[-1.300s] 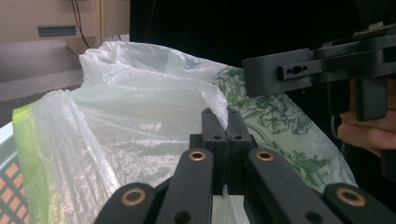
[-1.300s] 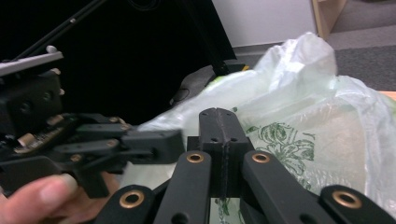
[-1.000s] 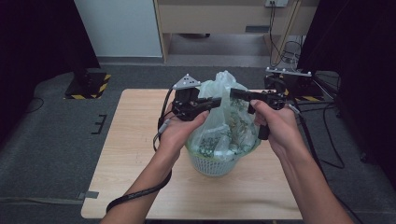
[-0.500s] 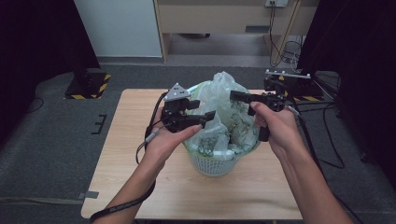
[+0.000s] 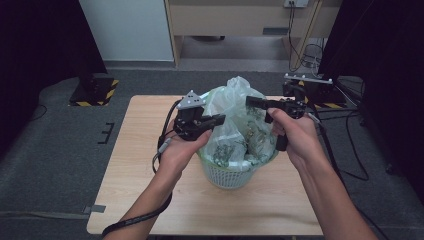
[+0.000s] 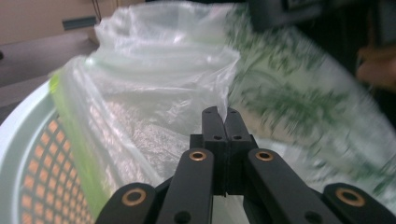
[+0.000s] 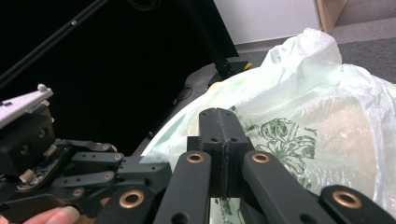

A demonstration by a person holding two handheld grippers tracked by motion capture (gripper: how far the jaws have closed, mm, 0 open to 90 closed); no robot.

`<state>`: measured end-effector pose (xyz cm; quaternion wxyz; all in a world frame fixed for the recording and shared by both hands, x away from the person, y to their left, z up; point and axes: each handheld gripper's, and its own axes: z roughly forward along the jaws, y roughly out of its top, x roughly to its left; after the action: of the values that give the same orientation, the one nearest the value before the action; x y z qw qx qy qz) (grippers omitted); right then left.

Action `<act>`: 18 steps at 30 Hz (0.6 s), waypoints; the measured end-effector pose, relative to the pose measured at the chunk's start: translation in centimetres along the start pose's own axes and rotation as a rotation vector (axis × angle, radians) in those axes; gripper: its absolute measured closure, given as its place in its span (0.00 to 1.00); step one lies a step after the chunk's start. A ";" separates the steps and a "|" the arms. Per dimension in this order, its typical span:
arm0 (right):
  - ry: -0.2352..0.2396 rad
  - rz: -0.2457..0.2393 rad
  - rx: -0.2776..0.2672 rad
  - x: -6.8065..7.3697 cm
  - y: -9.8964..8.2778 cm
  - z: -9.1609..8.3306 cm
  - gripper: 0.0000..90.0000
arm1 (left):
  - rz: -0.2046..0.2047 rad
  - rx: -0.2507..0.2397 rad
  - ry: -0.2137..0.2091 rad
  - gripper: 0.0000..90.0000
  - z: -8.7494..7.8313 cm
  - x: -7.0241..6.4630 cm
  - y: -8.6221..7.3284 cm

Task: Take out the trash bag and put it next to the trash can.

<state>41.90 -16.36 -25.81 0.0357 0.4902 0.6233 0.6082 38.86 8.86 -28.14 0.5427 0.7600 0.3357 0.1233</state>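
Standing over the table (image 5: 150,200), a person holds a gripper in each hand, both raised over a white mesh basket (image 5: 227,175) that sits near the middle of the wooden top. A thin plastic bag (image 5: 235,115), pale with a green leaf print, lines the basket and billows up above its rim.

On the bag's left side is the left gripper (image 5: 220,119), its jaws pointing across toward the other hand. In the left gripper view its jaws (image 6: 221,113) have just been closing and now stand pressed together, tip against tip. The clear, crinkled film rises right behind and beside the tips; whether a fold is caught between them I cannot tell. The basket's rim (image 6: 18,135) curves past on the left of that view, with the bag's green edge draped inside it.

On the bag's right side, the right gripper (image 5: 252,101) points back toward the left one, near the bunched top of the bag. In the right gripper view its jaws (image 7: 219,114) are pressed together too, with the printed film just behind them and nothing seen between them. The left gripper (image 7: 140,170) shows at that view's lower left, close by.

The two grippers are near each other but apart, with the bag's peak rising between them.
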 end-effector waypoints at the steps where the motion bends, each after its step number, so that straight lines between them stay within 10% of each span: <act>1: 0.004 0.005 -0.003 0.1 0.0 -0.1 1.00 | -0.004 -0.009 -0.004 1.00 0.0 -0.1 0.2; 18: 0.002 0.008 -0.011 1.3 1.1 0.0 1.00 | 0.018 -0.058 -0.046 1.00 0.9 -2.2 1.6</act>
<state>41.81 -15.76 -24.19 0.0354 0.4919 0.6182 0.6120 38.29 6.46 -26.65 0.5709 0.7495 0.3127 0.1204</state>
